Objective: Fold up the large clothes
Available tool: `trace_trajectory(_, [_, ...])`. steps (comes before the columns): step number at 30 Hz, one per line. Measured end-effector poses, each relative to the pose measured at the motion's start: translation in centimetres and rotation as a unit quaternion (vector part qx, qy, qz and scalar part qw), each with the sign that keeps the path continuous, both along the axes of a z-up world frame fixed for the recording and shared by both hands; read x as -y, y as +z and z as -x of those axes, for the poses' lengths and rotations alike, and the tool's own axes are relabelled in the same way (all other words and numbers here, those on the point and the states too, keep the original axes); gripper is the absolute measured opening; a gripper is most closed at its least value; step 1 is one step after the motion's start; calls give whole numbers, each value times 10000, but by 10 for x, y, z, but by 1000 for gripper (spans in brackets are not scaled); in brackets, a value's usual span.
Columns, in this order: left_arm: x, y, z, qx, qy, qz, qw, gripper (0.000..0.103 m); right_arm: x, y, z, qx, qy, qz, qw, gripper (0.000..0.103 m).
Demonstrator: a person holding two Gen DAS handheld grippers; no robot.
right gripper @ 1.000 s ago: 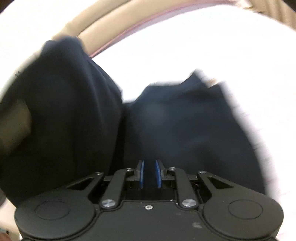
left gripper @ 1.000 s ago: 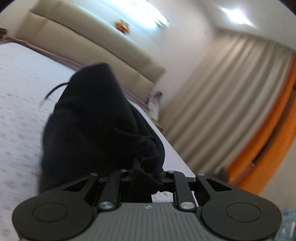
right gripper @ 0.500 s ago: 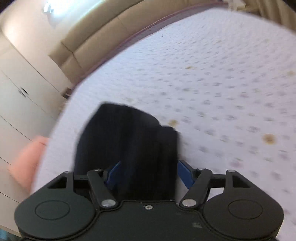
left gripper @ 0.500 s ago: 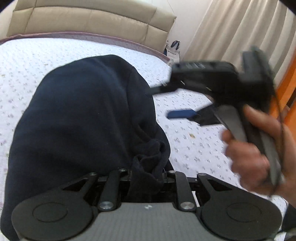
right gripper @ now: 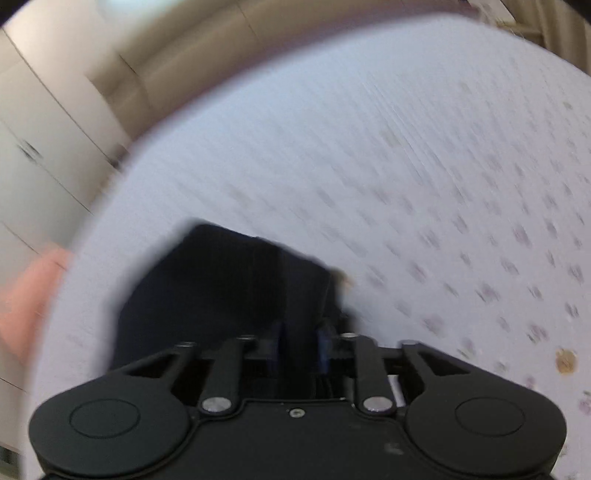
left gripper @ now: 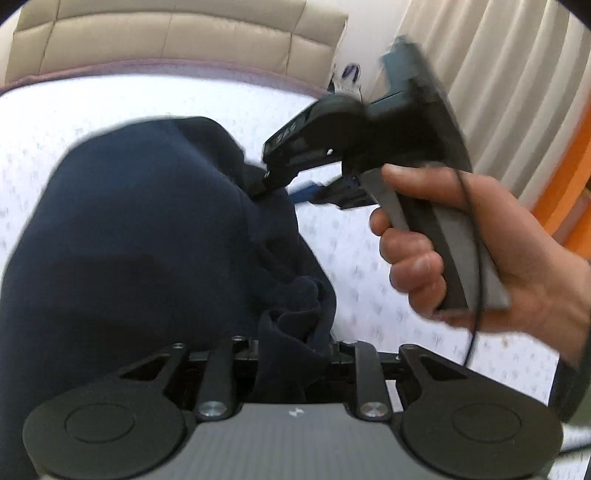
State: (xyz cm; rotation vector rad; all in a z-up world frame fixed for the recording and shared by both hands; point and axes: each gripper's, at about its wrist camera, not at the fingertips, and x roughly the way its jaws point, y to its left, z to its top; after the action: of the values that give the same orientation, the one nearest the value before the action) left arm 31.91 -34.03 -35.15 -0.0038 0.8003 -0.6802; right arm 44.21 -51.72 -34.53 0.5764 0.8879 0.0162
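Since a second ago the navy garment point(left gripper: 147, 236) has come down from hanging in the air onto the bed point(left gripper: 369, 266), and the right gripper point(left gripper: 295, 184), absent from the left wrist view then, now reaches in at the garment's far right edge. Nearest the left camera, the left gripper point(left gripper: 291, 354) has a bunched fold of the dark cloth between its fingers; its jaws have just been easing apart, yet the fabric fills the gap and looks pinched. Beyond it the garment lies as a rounded heap on the white, flower-printed sheet. A bare hand point(left gripper: 480, 258) grips the right gripper's grey handle. In the right wrist view, blurred, that gripper's jaws have just been closing from a wider spread, and a dark fold stands between the blue pads point(right gripper: 279, 341); whether they press it cannot be told. Further off stand the padded beige headboard point(left gripper: 177, 33) and pleated curtains point(left gripper: 498, 85).
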Motion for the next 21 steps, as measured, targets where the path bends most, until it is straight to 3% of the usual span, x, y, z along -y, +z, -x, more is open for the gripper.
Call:
trace_trajectory(3, [-13, 5, 26, -172, -409, 298, 9986, 42, 17, 10, 30, 240, -394, -101, 9989, 58])
trace_trajectory(5, [-24, 4, 41, -602, -828, 580, 9931, 42, 19, 29, 55, 353, -728, 484, 9955, 58])
trace_trajectory(7, [-36, 8, 47, -792, -1021, 598, 9898, 39, 14, 46, 72, 511, -763, 836, 9923, 57])
trace_trajectory(8, [-45, 16, 47, -747, -911, 608, 9912, 35, 6, 56, 83, 629, -659, 897, 9918, 57])
trace_trajectory(12, [-81, 49, 20, -132, 31, 764, 9970, 35, -46, 77, 103, 1134, 81, 845, 9899, 54])
trace_trajectory(14, [-93, 48, 5, 43, 344, 743, 9966, 34, -73, 69, 90, 1105, 443, 891, 9889, 30])
trace_trajectory(15, [-97, 41, -4, 9, 438, 710, 9965, 23, -85, 60, 84, 1011, 644, 1005, 9877, 20])
trace_trajectory(16, [-100, 31, -12, -118, 466, 750, 9960, 19, -95, 45, 79, 848, 793, 1167, 9864, 9])
trace_trajectory(18, [-103, 11, -16, -376, 407, 783, 9954, 4, -101, 7, 72, 400, 816, 1700, 9812, 9])
trace_trajectory(19, [-104, 4, -13, -558, 330, 705, 9954, 3, -93, -5, 77, 353, 760, 1655, 9826, 10])
trace_trajectory(20, [-106, -3, -6, -730, 196, 683, 9948, 3, -81, -9, 83, 299, 605, 1499, 9864, 22])
trace_trajectory(21, [-115, -6, 2, -784, 179, 652, 9946, 3, -74, -7, 88, 238, 479, 1437, 9882, 26])
